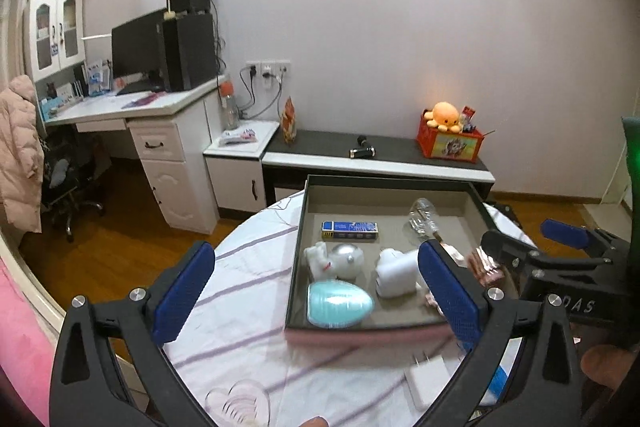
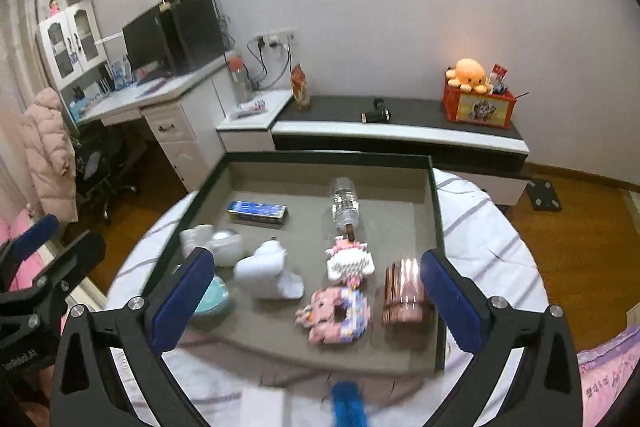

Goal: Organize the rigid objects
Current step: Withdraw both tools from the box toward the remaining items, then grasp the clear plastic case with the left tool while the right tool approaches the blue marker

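The left tool (image 1: 316,291) stood with its jaws spread as wide as they go, and nothing was between its blue pads (image 1: 184,291). It hung above the near left edge of the tray (image 1: 298,247), touching none of the things in it. The right tool (image 2: 316,301) was just as wide open and held nothing; it hovered over the near end of the tray, clear of everything below.

The tray sat on a round tabletop (image 1: 248,291) covered with a striped white cloth. Inside it lay a blue box (image 1: 350,230) towards the far left, a clear bottle (image 2: 345,205) on its side towards the far middle, a teal egg (image 1: 340,303) at the near left, and a white figure (image 2: 268,273) near the middle. A pink block model (image 2: 334,315) and a copper-coloured case (image 2: 404,293) lay at the near right, just beside each other. A white charger (image 1: 426,379) lay on the cloth outside the tray, near its front edge.
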